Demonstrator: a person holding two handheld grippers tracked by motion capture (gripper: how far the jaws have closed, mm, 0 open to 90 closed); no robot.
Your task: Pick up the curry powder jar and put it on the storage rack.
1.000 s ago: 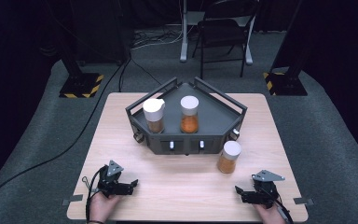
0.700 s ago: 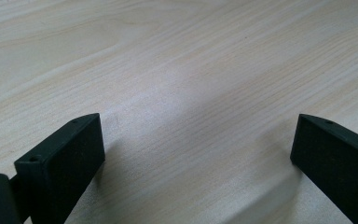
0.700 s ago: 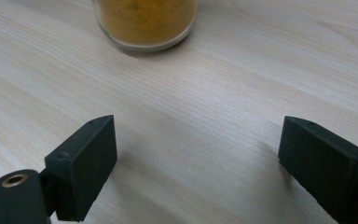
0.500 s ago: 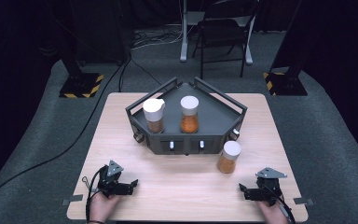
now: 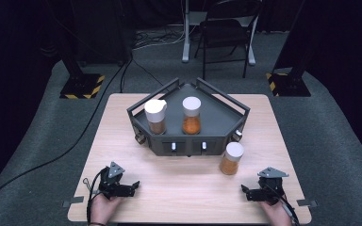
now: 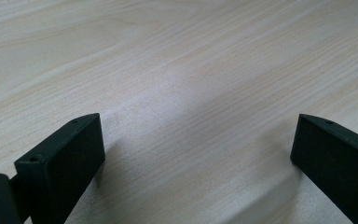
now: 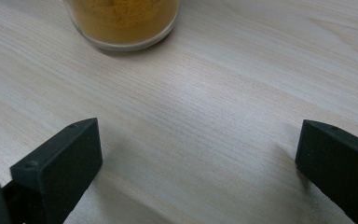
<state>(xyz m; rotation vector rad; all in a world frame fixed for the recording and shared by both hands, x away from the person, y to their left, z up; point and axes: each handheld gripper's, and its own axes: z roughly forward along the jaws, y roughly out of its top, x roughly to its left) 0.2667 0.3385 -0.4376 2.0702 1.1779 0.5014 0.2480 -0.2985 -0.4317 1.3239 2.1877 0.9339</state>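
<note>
Only real change over this last second is on my right claw [image 5: 249, 193]: its jaws have just been opening, and now they stand spread wide with nothing but bare desk [image 7: 205, 116] between them. In the high view the hand looks a hair different from the first picture, the grey plate sitting a touch further right, but that's so small I wouldn't call it a move. In the right gripper view the jar of orange powder [image 7: 121, 21] stands just ahead of the gap, not in it.

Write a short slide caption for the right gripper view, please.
Open right tool above the wooden table, facing a spice jar.
</note>
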